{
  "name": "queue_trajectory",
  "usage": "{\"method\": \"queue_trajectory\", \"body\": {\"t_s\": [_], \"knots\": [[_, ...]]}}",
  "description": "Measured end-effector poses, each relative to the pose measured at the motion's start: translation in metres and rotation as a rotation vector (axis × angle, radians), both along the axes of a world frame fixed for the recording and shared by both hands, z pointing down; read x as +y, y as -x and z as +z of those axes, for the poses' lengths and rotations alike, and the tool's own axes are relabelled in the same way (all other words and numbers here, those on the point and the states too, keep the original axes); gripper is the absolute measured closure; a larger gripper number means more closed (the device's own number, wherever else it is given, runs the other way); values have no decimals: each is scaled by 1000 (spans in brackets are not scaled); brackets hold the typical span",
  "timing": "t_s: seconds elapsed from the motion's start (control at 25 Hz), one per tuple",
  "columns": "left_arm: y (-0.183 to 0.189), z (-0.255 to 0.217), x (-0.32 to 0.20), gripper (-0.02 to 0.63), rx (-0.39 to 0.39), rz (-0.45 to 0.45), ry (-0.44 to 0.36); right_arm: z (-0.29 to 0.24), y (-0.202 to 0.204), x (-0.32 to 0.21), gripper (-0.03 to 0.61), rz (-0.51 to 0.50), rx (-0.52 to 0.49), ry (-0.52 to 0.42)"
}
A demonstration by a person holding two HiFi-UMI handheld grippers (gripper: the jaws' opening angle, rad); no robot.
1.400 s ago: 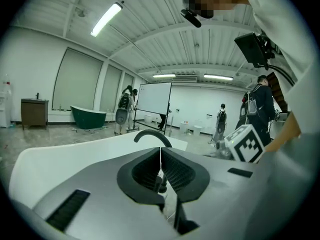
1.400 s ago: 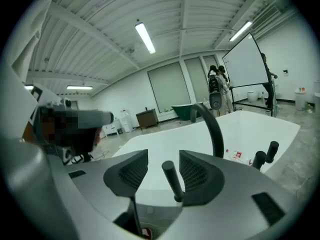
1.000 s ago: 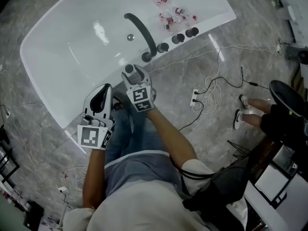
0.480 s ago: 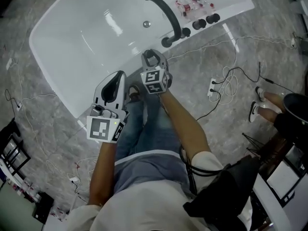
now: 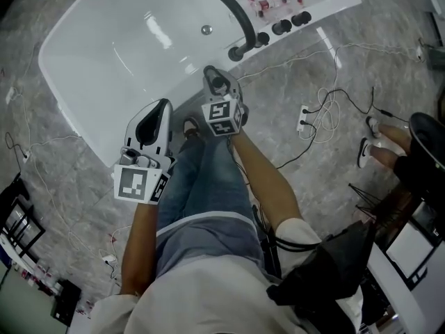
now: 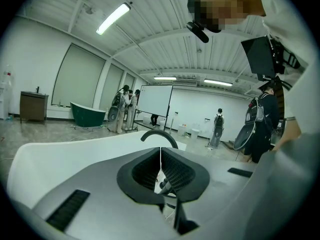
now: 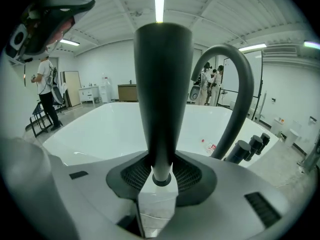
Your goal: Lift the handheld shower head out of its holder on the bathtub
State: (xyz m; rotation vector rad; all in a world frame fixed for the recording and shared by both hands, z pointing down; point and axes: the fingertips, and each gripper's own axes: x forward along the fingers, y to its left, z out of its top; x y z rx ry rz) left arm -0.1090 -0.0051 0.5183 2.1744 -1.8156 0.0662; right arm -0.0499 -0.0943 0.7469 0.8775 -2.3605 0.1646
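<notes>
Right tool (image 5: 216,81) is closing around the shower head (image 7: 162,84); centre it before lifting straight. Left tool (image 5: 158,110) is resting closed, empty.

shower head (image 7: 162,94) on bathtub (image 5: 90,61) rim, spout (image 7: 235,99) beside it

A large test hall: a white bathtub (image 5: 90,117) on stone floor (image 5: 55,186), cables (image 5: 327,110) beside it, whiteboard (image 6: 155,100) and green tub (image 6: 87,115) beyond it.

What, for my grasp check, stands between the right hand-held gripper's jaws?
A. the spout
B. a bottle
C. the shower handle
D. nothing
C: the dark shower handle rises between the closing jaws of the right hand-held gripper, the spout standing beyond.
</notes>
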Motion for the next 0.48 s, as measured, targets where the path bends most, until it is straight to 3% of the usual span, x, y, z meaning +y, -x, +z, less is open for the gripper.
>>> {"method": "queue_trajectory", "body": {"t_s": [0.48], "knots": [[11, -86, 2, 595, 39, 29, -42, -152, 3, 20, 439, -36, -86, -54]]}}
